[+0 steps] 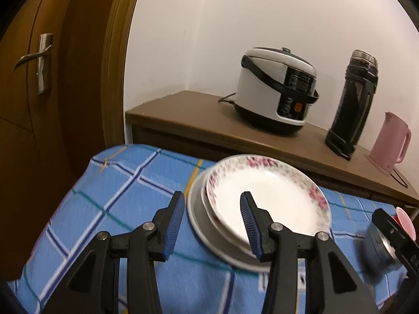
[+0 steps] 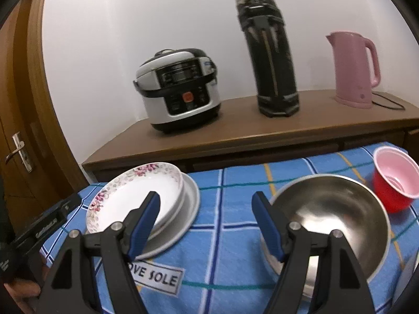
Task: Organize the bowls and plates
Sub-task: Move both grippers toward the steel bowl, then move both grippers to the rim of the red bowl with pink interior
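Observation:
A white floral plate (image 1: 267,196) lies tilted on top of a plain white dish, both stacked on a metal plate (image 1: 199,214) on the blue checked cloth. My left gripper (image 1: 210,209) is open and empty, its right finger over the stack's near rim. The stack also shows in the right wrist view (image 2: 136,193). My right gripper (image 2: 205,209) is open and empty above the cloth, between the stack and a steel bowl (image 2: 337,219). A red cup with pink inside (image 2: 395,183) stands behind the bowl.
A brown sideboard (image 2: 235,136) behind the table carries a rice cooker (image 2: 180,89), a black thermos (image 2: 272,57) and a pink kettle (image 2: 353,70). A wooden door (image 1: 39,78) is at the left. The cloth (image 1: 117,183) drops off at its left edge.

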Available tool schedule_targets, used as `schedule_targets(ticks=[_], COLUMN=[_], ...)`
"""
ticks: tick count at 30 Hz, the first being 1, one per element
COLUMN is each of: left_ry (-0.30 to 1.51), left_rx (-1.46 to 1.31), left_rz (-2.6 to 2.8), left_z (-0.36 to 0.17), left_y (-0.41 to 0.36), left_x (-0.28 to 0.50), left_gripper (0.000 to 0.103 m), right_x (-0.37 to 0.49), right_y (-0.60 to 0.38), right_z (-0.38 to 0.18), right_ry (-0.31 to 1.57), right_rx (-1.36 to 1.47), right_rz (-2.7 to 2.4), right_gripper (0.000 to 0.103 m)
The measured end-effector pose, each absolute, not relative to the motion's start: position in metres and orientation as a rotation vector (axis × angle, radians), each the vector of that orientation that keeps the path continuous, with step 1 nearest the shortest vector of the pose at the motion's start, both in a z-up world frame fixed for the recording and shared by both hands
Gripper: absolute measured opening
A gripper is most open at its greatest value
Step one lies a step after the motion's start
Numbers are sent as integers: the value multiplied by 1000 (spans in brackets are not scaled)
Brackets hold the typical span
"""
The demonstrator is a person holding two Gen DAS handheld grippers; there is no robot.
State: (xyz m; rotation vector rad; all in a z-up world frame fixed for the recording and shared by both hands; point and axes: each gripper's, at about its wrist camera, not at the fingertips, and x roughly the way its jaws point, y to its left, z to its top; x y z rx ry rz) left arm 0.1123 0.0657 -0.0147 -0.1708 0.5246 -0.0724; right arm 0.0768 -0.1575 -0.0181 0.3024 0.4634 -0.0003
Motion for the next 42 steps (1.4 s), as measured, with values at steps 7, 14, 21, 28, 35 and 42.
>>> schedule_targets(ticks=[7,14,21,28,35,42], left_ry=[582,609,612,616,637,639], left_rx=[-165,-176,-165,-124,-101,-62], left_rz=[-120,-178,-230,-288,-355,-403], left_z=[-21,-20,-15,-15,-17,-17], left_y=[47,31,12,-16,-42,-66], left_x=[82,64,46,29,14,4], left_gripper=[47,47,47,47,47,47], right_x=[42,19,0,-22,-47,-70], right_y=[-165,-171,-173,-179,-190,-210], right_z=[-17,-22,-21,-19,-21,-24], right_ry=[479,512,521,521,515,509], right_rx=[284,296,303,283,250,242], right_rz=[0,18,47,52,32,-9], right_gripper=[74,74,74,75,75,75])
